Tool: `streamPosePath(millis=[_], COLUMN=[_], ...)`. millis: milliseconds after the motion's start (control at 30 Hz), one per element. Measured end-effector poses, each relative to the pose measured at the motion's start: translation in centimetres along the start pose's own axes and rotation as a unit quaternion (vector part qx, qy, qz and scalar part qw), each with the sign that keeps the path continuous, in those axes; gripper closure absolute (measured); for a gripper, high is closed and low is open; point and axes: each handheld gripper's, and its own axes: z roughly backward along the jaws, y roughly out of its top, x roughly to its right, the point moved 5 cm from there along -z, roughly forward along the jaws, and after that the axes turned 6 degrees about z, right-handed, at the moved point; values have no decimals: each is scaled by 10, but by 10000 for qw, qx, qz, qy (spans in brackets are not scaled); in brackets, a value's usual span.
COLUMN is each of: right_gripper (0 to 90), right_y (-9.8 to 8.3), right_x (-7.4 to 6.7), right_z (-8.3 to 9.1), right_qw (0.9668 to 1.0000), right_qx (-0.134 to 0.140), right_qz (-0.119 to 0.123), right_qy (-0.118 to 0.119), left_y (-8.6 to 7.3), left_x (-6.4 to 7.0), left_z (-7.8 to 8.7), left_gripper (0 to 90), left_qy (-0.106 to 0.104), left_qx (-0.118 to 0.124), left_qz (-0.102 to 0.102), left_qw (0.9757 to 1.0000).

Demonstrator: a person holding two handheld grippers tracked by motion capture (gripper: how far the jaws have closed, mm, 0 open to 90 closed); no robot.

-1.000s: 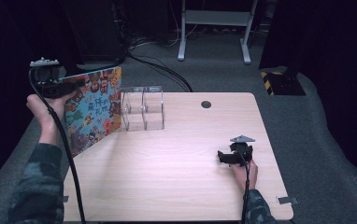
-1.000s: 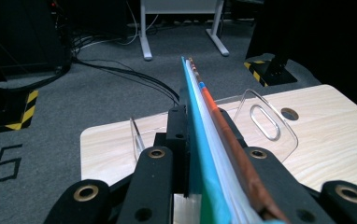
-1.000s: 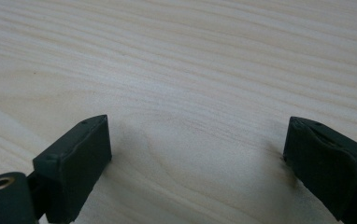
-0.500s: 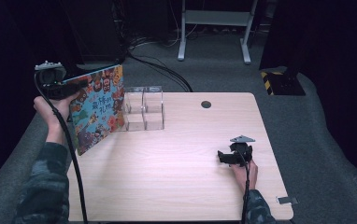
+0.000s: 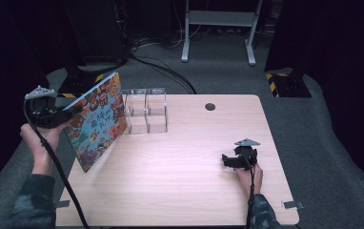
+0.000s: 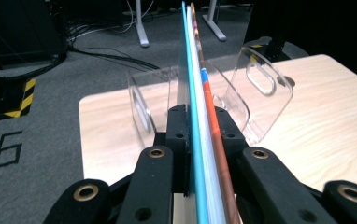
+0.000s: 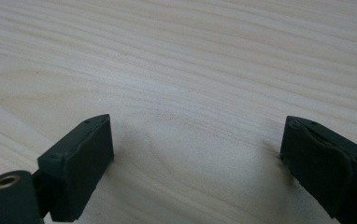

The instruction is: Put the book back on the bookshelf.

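Observation:
A thin picture book point(image 5: 98, 121) with a colourful cover hangs tilted over the table's left edge, just left of a clear acrylic rack point(image 5: 146, 110). My left gripper point(image 5: 70, 113) is shut on the book's left edge. In the left gripper view the book point(image 6: 196, 84) runs edge-on between the jaws of that gripper point(image 6: 200, 121), with the rack point(image 6: 260, 93) right behind it. My right gripper point(image 5: 227, 160) rests on the table point(image 5: 180, 191) at the right, open. Its jaws point(image 7: 195, 163) stand wide apart over bare wood point(image 7: 190, 70), holding nothing.
A round cable hole point(image 5: 210, 106) sits at the table's back centre. Behind the table are floor cables point(image 5: 156, 67), a metal stand's legs point(image 5: 218, 28) and yellow-black tape point(image 5: 278, 78). Grey carpet with a marked "6" point(image 6: 6, 149) lies left of the table.
My left gripper has come down and a little to the left with the book, whose lower corner now hangs lower by the table's edge. The right gripper has not moved.

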Motion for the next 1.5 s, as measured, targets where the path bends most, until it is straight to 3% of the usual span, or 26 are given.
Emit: streamPosePath(millis=[267, 633, 933, 1233, 1500], right_gripper=[94, 96, 98, 101, 104], right_y=[0, 0, 0, 0, 0], right_x=[0, 0, 0, 0, 0], right_z=[0, 0, 1, 1, 1], right_qw=[10000, 10000, 10000, 10000, 10000], right_qx=[10, 19, 27, 33, 37], right_qz=[6, 13, 25, 20, 23], right_qy=[-30, -26, 0, 13, 18], left_y=[-26, -43, -41, -32, -17], left_x=[-5, -4, -1, 0, 7], left_z=[13, 22, 22, 20, 6], left_gripper=[797, 794, 786, 763, 755], left_qy=[30, 42, 80, -67, 86], left_qx=[-15, -27, -152, -410, -661], left_qz=[130, 169, 58, -97, -373], left_qw=[9999, 9998, 9998, 9991, 9971])
